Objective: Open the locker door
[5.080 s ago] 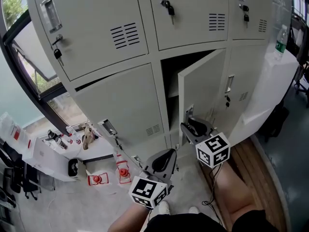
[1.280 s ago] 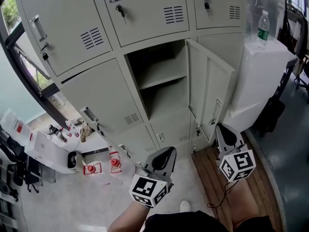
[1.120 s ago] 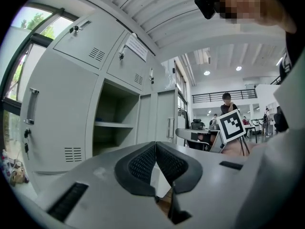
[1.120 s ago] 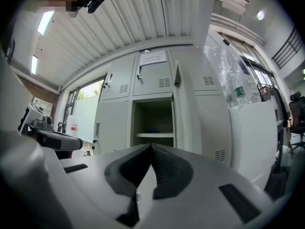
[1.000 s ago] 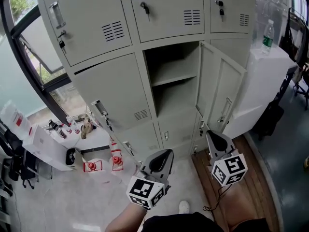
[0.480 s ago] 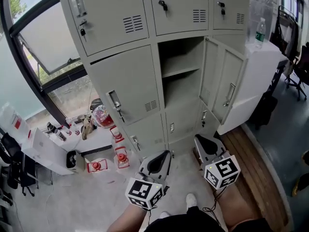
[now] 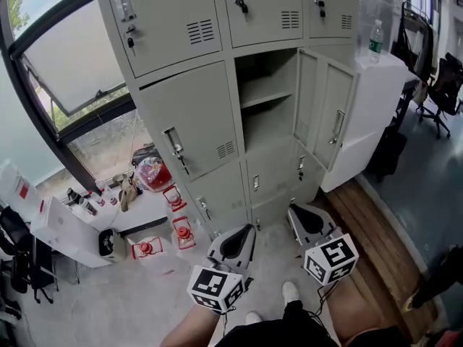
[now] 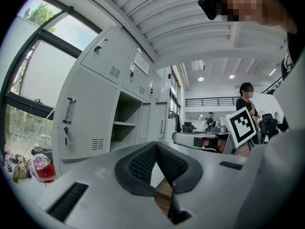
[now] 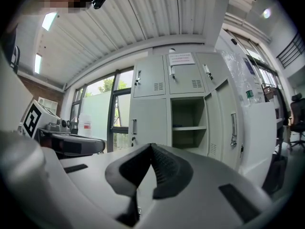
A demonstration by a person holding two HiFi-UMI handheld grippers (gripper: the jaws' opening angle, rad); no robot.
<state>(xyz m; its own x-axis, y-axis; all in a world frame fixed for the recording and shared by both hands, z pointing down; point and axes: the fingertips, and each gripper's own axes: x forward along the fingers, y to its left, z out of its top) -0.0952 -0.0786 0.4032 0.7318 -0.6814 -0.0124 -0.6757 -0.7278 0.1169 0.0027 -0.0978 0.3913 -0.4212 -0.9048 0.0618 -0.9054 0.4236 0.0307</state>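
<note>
The grey locker bank (image 7: 181,121) stands ahead of me. Its middle door (image 7: 323,105) hangs wide open to the right, with a metal handle (image 7: 336,127) on it. The bare compartment (image 7: 266,100) has one shelf. Both grippers are held low near my legs, well short of the lockers. My left gripper (image 7: 242,232) is shut and holds nothing. My right gripper (image 7: 296,210) is also shut and holds nothing. In the left gripper view the left gripper (image 8: 155,144) points at the open compartment (image 8: 125,123). The right gripper view has the right gripper (image 9: 151,146) below the open compartment (image 9: 187,125) and door (image 9: 229,123).
Red items (image 7: 181,233) and a white box (image 7: 61,226) lie on the floor at left, under the window (image 7: 65,71). A white cabinet (image 7: 369,114) with a bottle (image 7: 374,40) stands right of the lockers. Wooden flooring (image 7: 365,223) and office chairs (image 7: 434,85) are at right. People stand far off (image 8: 247,92).
The door went from partly open, with my right gripper at its edge, to wide open. Both grippers and I have drawn back from the lockers, the right gripper coming in toward my legs.
</note>
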